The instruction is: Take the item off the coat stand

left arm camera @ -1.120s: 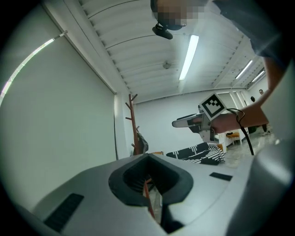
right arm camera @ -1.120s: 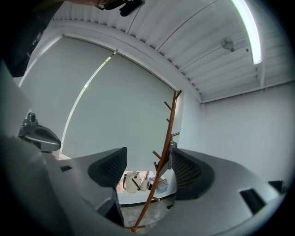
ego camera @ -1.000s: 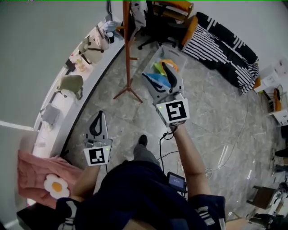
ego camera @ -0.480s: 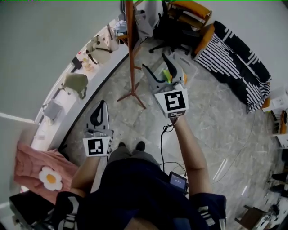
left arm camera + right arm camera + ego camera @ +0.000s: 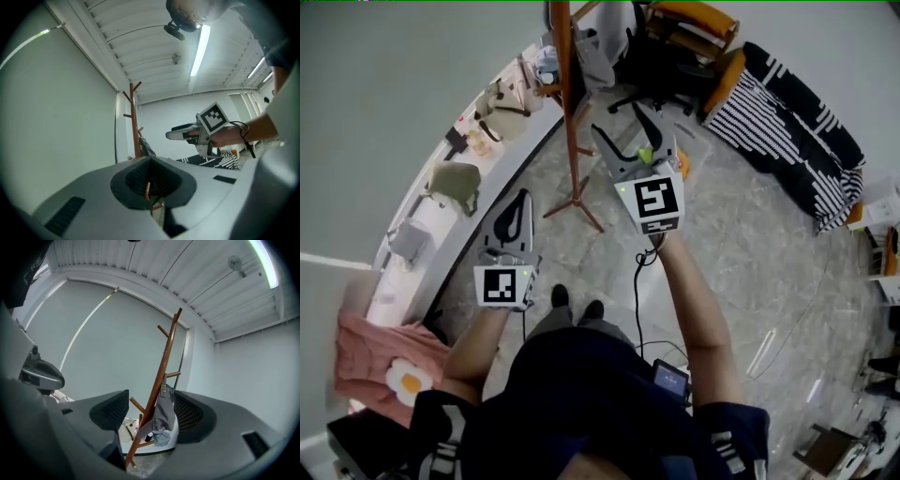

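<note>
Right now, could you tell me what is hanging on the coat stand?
A grey garment hangs on the stand, a bluish cloth at its bottom. It covers part of the pole; how it is hooked cannot be seen.

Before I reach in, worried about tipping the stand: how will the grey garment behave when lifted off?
The grey garment hangs in soft folds, so probably floppy and light. The coat stand is slender, so a snag might tip it.

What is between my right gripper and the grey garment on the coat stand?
Nothing, just open air. The right gripper view shows the grey garment unobstructed beyond the open right gripper.
</note>
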`<control>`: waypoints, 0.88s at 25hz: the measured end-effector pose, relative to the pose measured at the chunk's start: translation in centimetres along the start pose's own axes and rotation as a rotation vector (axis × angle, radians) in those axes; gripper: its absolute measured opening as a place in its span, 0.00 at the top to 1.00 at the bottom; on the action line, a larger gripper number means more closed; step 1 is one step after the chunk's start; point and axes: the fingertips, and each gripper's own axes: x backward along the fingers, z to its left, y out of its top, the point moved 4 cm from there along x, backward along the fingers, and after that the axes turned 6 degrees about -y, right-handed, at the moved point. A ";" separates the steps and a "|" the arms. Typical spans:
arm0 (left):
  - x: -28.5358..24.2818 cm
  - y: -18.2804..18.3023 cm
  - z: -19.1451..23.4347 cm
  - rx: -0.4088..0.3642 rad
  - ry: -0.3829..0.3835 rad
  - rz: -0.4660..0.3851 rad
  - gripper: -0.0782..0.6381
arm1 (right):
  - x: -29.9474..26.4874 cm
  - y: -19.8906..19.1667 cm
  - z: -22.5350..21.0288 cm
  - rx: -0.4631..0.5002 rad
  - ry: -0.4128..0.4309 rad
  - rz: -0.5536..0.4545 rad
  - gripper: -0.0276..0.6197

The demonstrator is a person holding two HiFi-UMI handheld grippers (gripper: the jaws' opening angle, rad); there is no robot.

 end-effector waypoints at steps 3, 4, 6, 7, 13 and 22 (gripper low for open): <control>-1.4 -0.1 0.7 0.004 -0.033 0.012 0.86 | -2.3 -0.3 -0.2 0.011 -0.003 0.018 0.47; -1.8 -0.2 1.0 0.006 -0.044 0.015 0.86 | -3.2 -0.3 -0.3 0.014 -0.006 0.022 0.47; -2.6 -0.4 1.4 0.015 -0.065 0.023 0.86 | -4.7 -0.5 -0.3 0.021 -0.009 0.027 0.47; -2.9 -0.5 1.6 0.019 -0.076 0.027 0.86 | -5.5 -0.6 -0.3 0.026 -0.011 0.031 0.47; -4.7 -1.3 2.9 0.039 -0.124 0.045 0.86 | -10.1 -1.8 -0.4 0.052 -0.029 0.067 0.48; -6.3 -1.9 3.6 0.049 -0.164 0.057 0.86 | -15.0 -4.1 -1.1 0.077 -0.047 0.130 0.49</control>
